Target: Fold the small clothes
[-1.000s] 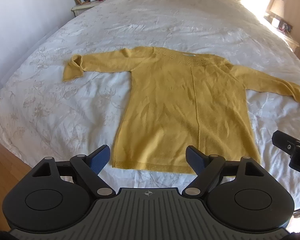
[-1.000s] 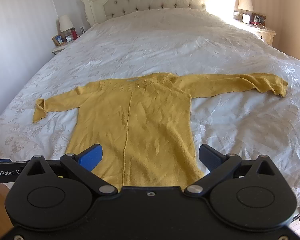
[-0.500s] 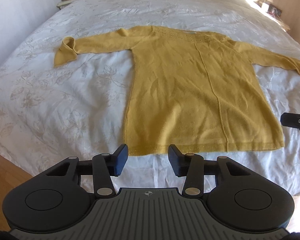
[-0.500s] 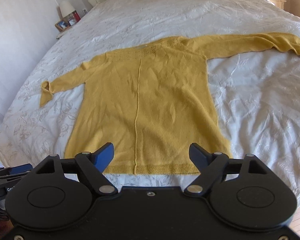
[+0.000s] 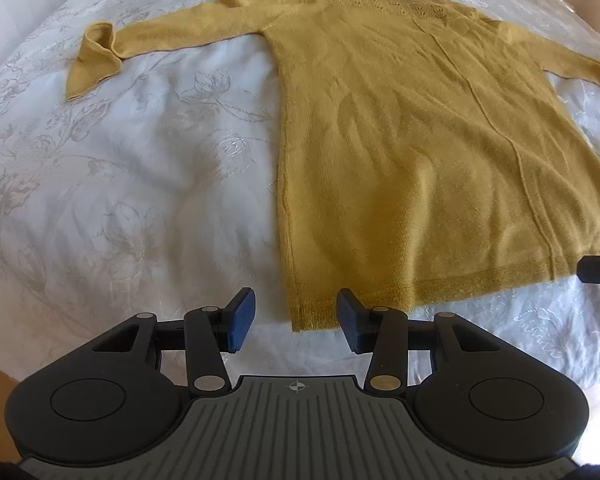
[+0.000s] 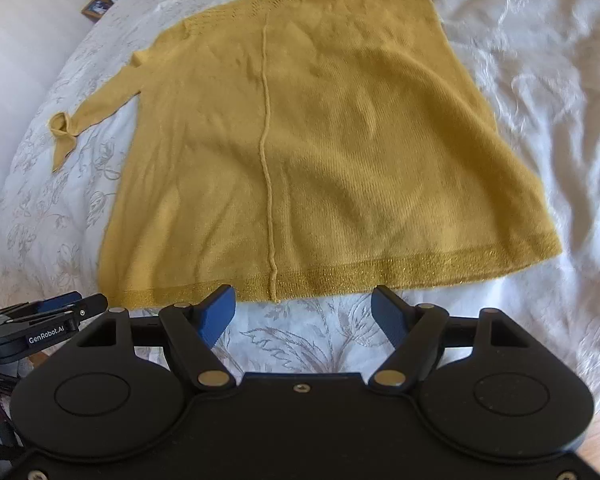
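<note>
Garment: mustard-yellow knitted long-sleeved sweater (image 5: 420, 152), spread flat on the bed, hem nearest the cameras, neckline at the far end.
Surface: white bedspread with a pale floral pattern (image 5: 132, 168), under the whole sweater.
Sleeves: stretched out to either side; left cuff (image 5: 94, 60) folded back on itself.
Seam: raised line (image 6: 266, 140) running from neckline down to hem, roughly mid-body.
Hem: glittery ribbed band (image 6: 380, 274) along the near edge.
Left gripper (image 5: 296, 326): poised at the sweater's lower left corner, blue pads (image 5: 242, 320) partly apart, corner of the hem seen between them; cannot tell whether it lies in the gap or below; not pinched.
Right gripper (image 6: 304, 314): just short of the hem near the seam, jaws fairly wide, closing; only bedspread in the gap.
Background: framed picture (image 6: 100, 4) beyond the bed's far left edge.
</note>
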Demonstrator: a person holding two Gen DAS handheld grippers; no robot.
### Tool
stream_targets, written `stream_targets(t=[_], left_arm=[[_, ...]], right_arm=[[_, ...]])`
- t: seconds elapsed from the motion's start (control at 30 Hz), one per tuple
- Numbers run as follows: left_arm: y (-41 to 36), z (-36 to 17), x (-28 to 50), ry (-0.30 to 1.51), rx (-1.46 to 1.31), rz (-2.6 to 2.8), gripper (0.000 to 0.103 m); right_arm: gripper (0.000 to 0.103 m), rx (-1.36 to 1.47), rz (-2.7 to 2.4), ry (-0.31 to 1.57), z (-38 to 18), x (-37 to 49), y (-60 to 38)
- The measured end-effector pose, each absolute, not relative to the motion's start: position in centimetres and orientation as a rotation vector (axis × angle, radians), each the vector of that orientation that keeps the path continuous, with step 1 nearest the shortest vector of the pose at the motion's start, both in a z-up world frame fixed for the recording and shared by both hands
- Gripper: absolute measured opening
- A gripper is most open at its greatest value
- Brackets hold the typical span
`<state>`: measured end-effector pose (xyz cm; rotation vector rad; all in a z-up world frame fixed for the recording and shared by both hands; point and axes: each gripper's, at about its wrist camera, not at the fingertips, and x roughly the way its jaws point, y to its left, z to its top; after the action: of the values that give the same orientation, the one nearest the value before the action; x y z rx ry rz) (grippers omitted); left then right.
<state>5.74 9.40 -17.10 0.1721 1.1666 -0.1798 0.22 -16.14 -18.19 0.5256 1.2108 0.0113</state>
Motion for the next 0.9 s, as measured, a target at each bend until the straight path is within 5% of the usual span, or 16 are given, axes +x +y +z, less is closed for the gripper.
stream_targets(t=[0.4, 0.5, 0.53, 0.57, 0.63, 0.9], left_arm=[[10.4, -20.1, 8.6, 1.240, 0.098, -0.262, 0.045], [11.0, -19.9, 9.0, 1.256, 0.065, -0.268, 0.033], [11.2, -19.8, 9.1, 1.259, 0.049, -0.282, 0.014], [11.4, -19.6, 9.2, 1.257, 0.039, -0.290, 0.008], [11.8, -18.8, 9.1, 1.249, 0.031, -0.297, 0.005], [14.7, -18.1, 8.3, 1.283, 0.065, -0.243, 0.004]], right_arm=[[0.081, 0.845, -0.113, 1.199, -22.1, 0.3, -17.7], [0.056, 0.872, -0.131, 1.179, -22.2, -0.2, -18.1], [0.043, 0.872, -0.137, 1.175, -22.1, -0.4, -18.1], [0.027, 0.877, -0.130, 1.162, -22.0, -0.7, -18.3], [0.012, 0.866, -0.108, 1.138, -21.1, -1.1, -18.4], [0.006, 0.632, -0.041, 1.290, -20.4, -1.7, -17.1]])
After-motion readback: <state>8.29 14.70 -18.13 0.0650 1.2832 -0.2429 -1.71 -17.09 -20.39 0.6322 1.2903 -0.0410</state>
